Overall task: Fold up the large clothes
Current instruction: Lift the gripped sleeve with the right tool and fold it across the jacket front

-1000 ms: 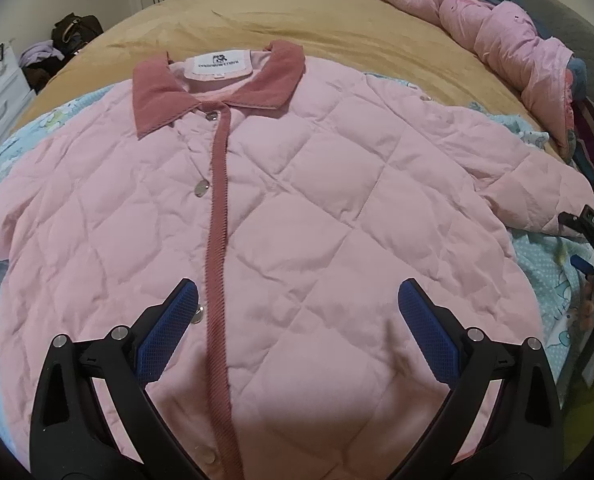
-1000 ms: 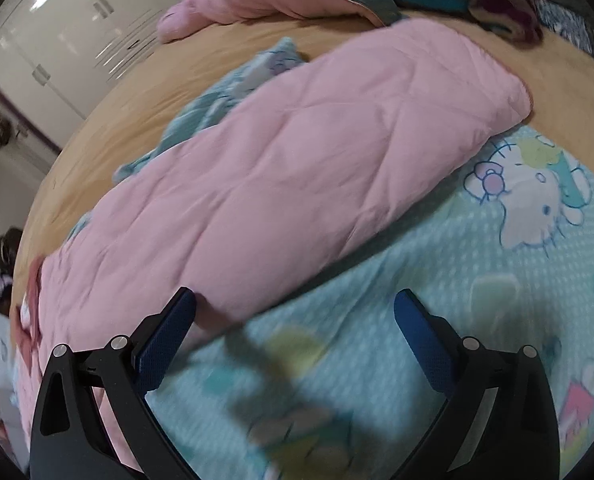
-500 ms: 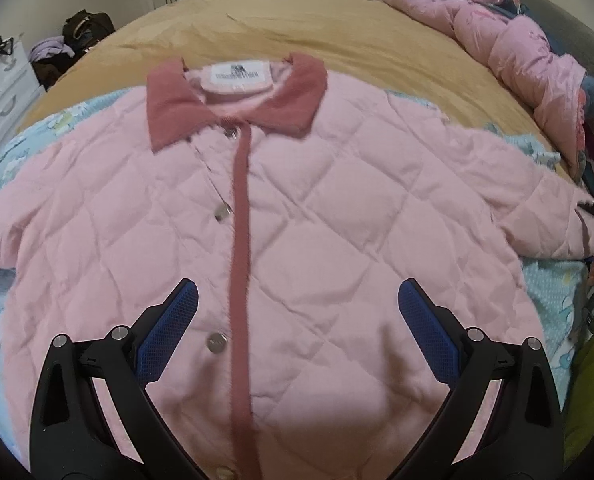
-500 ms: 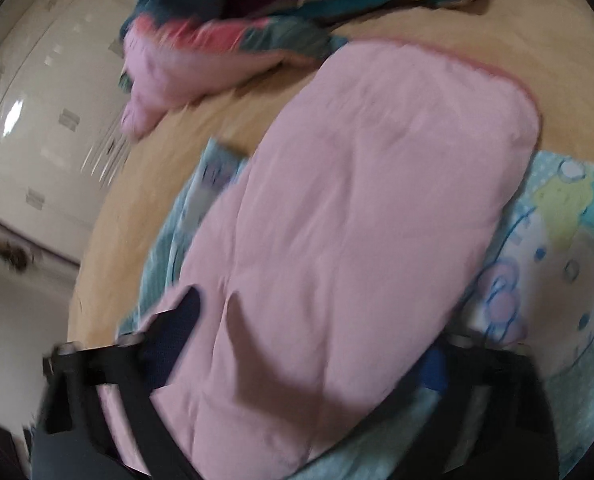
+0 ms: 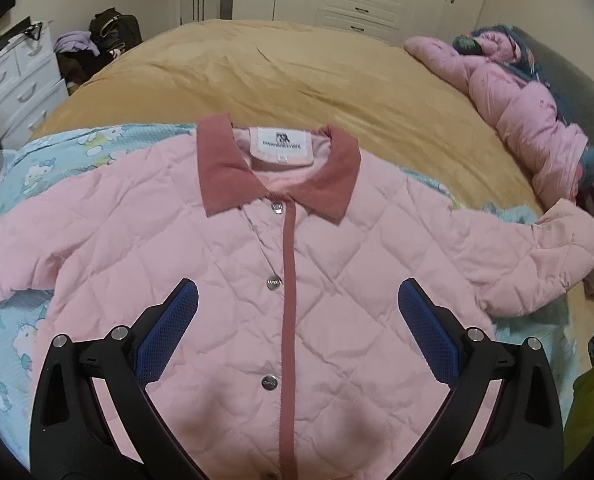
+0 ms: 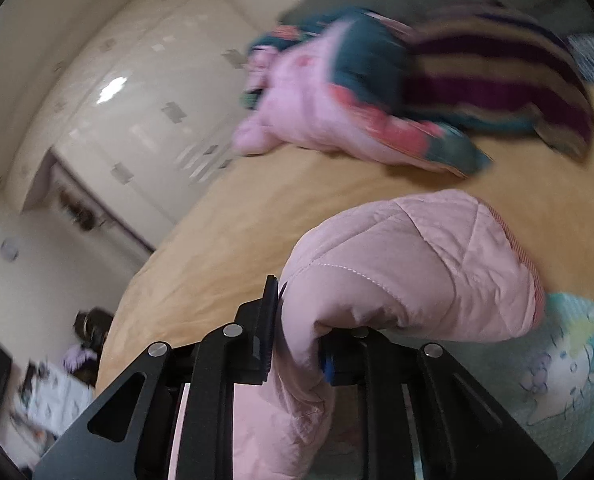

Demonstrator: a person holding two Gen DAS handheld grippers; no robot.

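Note:
A pink quilted jacket [image 5: 337,280] with a dusty-red collar lies face up and buttoned on a light blue cartoon-print sheet [image 5: 13,332] on the bed. My left gripper [image 5: 295,328] hovers open and empty above the jacket's lower front. My right gripper [image 6: 297,340] is shut on the jacket's right sleeve [image 6: 409,276] near the cuff and holds it lifted off the sheet. The same lifted sleeve [image 5: 537,260] shows at the right of the left wrist view.
A mustard bedspread [image 5: 297,80] covers the bed beyond the sheet. A heap of pink and striped clothes [image 5: 525,112] lies at the far right, also in the right wrist view [image 6: 377,92]. White drawers [image 5: 17,76] and bags stand at the left; wardrobes at the back.
My right gripper has closed on the sleeve near its cuff and raised it. My left gripper has drawn back and tilted up, so more of the bed and room shows.

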